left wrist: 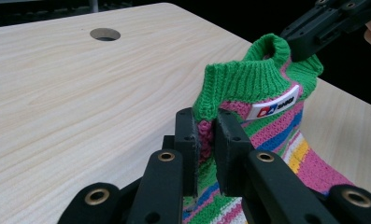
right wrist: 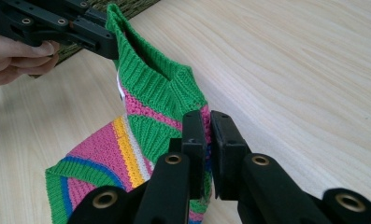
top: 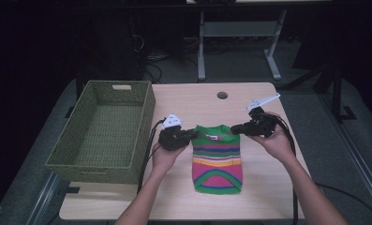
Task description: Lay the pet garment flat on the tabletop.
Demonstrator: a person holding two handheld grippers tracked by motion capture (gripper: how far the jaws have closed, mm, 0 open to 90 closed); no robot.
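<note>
Both the left gripper and right gripper clamp the striped sweater (white neck label, writing unreadable).

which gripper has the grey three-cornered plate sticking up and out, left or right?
The right gripper: its plate juts up and outward over the wooden table, while the left gripper carries its plate flat on top. Both clamp the striped knitted sweater.

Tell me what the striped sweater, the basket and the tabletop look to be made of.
Sweater: knitted yarn, likely wool or acrylic; ribbed green collar and visible stitch rows, matte.
Basket: woven fibre, maybe seagrass or paper cord; olive, tight weave with cut-out handle.
Tabletop: pale wood-grain surface, probably laminate; smooth, slight sheen.
</note>
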